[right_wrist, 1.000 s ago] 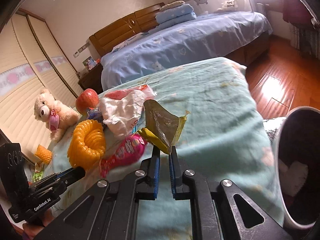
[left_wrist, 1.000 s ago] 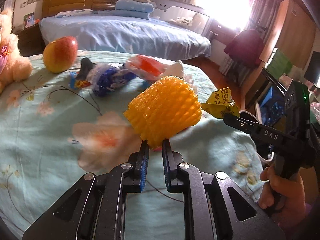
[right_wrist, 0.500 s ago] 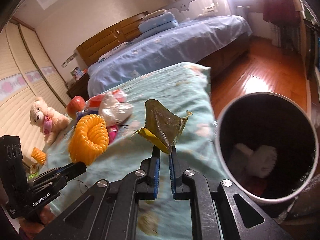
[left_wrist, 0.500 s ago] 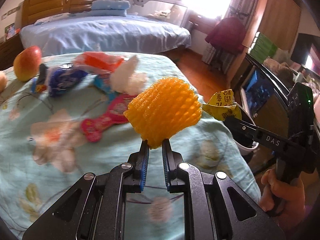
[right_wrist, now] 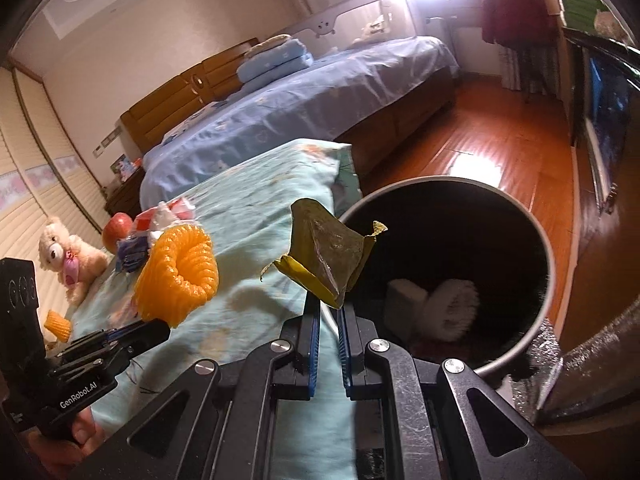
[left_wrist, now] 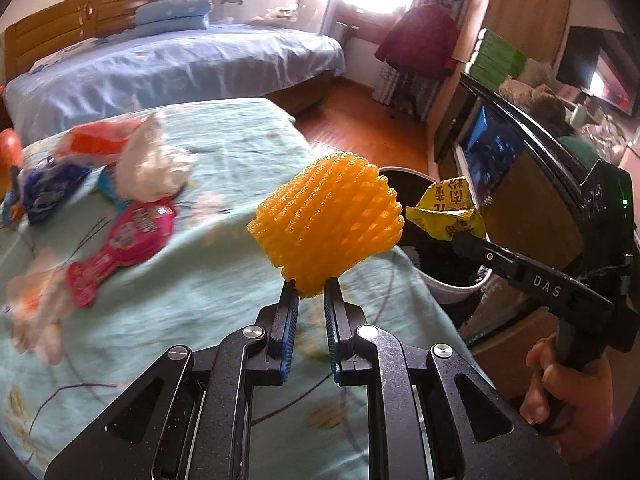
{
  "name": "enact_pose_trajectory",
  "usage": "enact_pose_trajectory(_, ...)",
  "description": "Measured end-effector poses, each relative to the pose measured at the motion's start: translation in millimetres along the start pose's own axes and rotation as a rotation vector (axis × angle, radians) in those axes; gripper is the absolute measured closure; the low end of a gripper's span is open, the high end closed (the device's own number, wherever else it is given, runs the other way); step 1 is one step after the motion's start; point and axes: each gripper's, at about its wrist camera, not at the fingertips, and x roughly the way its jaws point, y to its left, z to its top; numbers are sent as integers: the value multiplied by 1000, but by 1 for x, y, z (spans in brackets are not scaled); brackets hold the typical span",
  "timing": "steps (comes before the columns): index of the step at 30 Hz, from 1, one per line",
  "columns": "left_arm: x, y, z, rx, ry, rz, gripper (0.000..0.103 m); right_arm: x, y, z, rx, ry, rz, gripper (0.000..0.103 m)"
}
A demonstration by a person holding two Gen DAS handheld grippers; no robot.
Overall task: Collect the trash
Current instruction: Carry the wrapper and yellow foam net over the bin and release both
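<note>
My left gripper (left_wrist: 311, 288) is shut on an orange foam fruit net (left_wrist: 328, 218) and holds it in the air near the table's right edge; the net also shows in the right wrist view (right_wrist: 178, 270). My right gripper (right_wrist: 328, 304) is shut on a crumpled yellow wrapper (right_wrist: 326, 254), held at the near rim of the round trash bin (right_wrist: 548, 280). In the left wrist view the wrapper (left_wrist: 448, 210) hangs over the bin (left_wrist: 456, 290). White trash lies inside the bin.
On the teal floral tablecloth (left_wrist: 224, 152) lie a pink wrapper (left_wrist: 124, 246), a white crumpled bag (left_wrist: 148, 162), an orange-white packet (left_wrist: 94, 142) and a blue wrapper (left_wrist: 48, 186). An apple (right_wrist: 117, 227) and a teddy bear (right_wrist: 66, 254) sit at the far end. A bed stands behind.
Both grippers have swung right, away from the trash on the table toward the bin. The wrapper now hangs at the bin's rim and the net has come close to it.
</note>
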Motion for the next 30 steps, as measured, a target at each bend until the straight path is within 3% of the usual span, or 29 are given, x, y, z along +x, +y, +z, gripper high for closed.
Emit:
enact_pose_trajectory(14, 27, -42, 20, 83, 35, -21, 91, -12, -44, 1, 46, -12, -69, 95)
enact_pose_trajectory(30, 55, -73, 35, 148, 70, -32, 90, -3, -64, 12, 56, -1, -107, 94)
